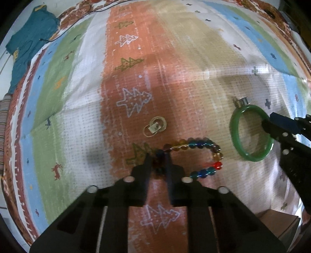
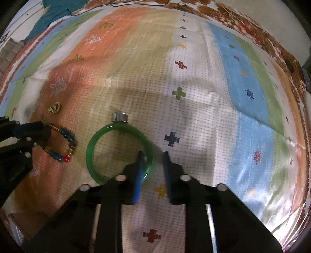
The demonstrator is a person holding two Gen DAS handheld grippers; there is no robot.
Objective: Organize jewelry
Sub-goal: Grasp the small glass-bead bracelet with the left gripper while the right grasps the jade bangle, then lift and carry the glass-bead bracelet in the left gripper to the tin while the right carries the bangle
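A bracelet of coloured beads (image 1: 202,145) lies curled on the patterned cloth; it also shows in the right wrist view (image 2: 68,142). My left gripper (image 1: 157,155) has its fingers around the bracelet's dark end beads, closed on them. A green bangle (image 1: 236,136) lies to the right, also seen in the right wrist view (image 2: 93,144). My right gripper (image 2: 152,155) is open, its left finger inside the bangle and its right finger outside, straddling the rim. A silver ring (image 2: 120,116) sits just beyond the bangle. A gold ring piece (image 1: 155,127) lies beyond the beads.
The striped, patterned cloth (image 1: 175,58) covers the whole surface. A teal garment (image 1: 29,42) and a thin black cable (image 1: 77,17) lie at the far left. A cardboard box corner (image 1: 279,225) shows at the near right.
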